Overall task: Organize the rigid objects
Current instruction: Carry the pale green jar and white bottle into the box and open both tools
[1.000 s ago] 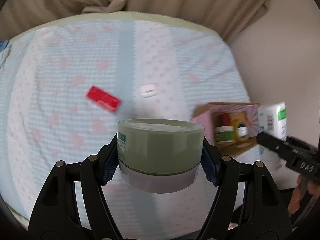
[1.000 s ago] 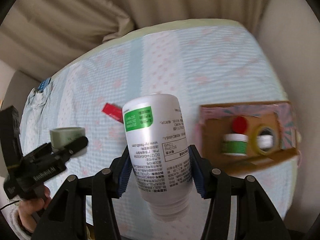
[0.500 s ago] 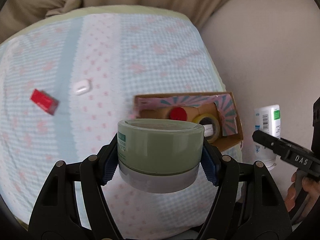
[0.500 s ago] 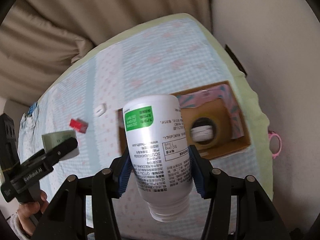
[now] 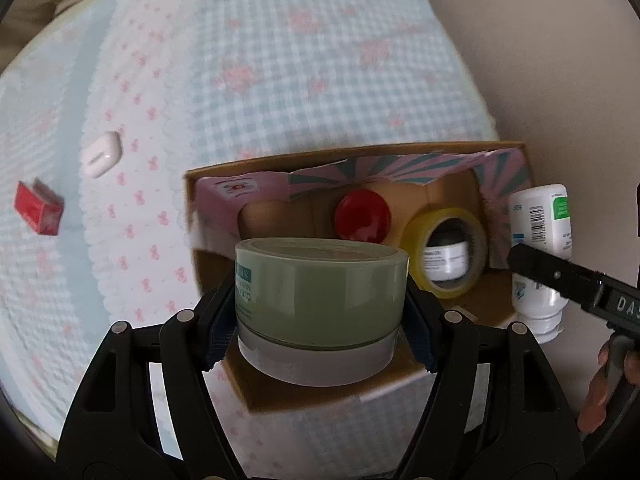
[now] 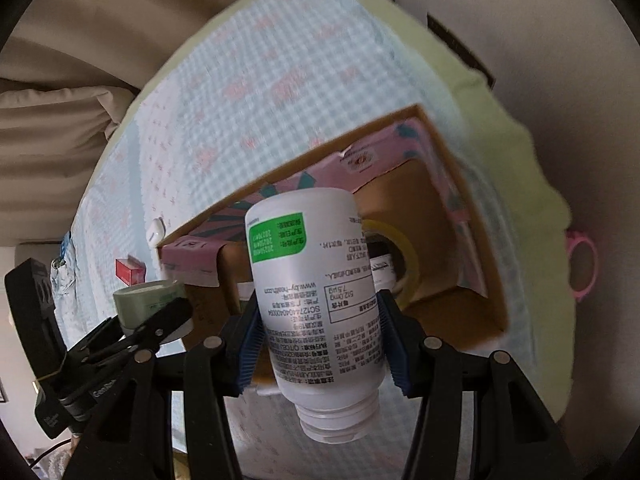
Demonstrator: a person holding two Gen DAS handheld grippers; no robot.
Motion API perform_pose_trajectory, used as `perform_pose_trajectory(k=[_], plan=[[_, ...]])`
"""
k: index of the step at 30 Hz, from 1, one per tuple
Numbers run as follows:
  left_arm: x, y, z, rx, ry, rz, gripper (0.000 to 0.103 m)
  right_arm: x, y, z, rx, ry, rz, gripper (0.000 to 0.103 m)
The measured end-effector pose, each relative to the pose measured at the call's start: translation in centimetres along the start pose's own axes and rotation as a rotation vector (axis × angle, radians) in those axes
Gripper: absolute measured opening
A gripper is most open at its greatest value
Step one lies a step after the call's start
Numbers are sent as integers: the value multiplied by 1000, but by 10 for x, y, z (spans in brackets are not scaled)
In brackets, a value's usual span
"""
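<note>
Three items already lie in the cardboard box [image 5: 516, 320]: a red-lidded jar [image 5: 362, 216], a yellow tape roll [image 5: 444, 254] and a small jar inside it. The green cream jar [image 5: 320, 280] is clamped by the left gripper [image 5: 320, 316], the white supplement bottle [image 6: 316, 304] by the right gripper [image 6: 320, 344], both held over the box's near edge; a red box [image 5: 38, 208] and a white earbud case [image 5: 100, 154] are left out on the bed

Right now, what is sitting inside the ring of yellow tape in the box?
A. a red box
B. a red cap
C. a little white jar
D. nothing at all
C. In the left view a little white jar with a dark label shows through the hole of the yellow tape, which stands inside the cardboard box.
</note>
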State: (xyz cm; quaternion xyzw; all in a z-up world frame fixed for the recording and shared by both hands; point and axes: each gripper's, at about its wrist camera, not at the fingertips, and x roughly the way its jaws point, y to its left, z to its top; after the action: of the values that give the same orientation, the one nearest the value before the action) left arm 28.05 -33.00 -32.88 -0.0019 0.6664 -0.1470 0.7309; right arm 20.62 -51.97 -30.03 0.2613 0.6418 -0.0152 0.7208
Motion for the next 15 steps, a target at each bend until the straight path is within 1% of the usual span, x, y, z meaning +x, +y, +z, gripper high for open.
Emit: perform_pose_trajectory(k=[2,7,13,14,15], plan=[[13,-1,6,11,23,15,68,17,0,5,12,32,22,50],[30,-3,13,53,53,46,68,44,3,13,37,81,80,50],[35,-5,21,104,66,58,68,62,5,21,49,131,62,51],[35,-5,21,106,70,57,69,63,5,23,46,136,64,51],[34,-6,22,106,70,55,77,63,6,25,39,131,82,51]])
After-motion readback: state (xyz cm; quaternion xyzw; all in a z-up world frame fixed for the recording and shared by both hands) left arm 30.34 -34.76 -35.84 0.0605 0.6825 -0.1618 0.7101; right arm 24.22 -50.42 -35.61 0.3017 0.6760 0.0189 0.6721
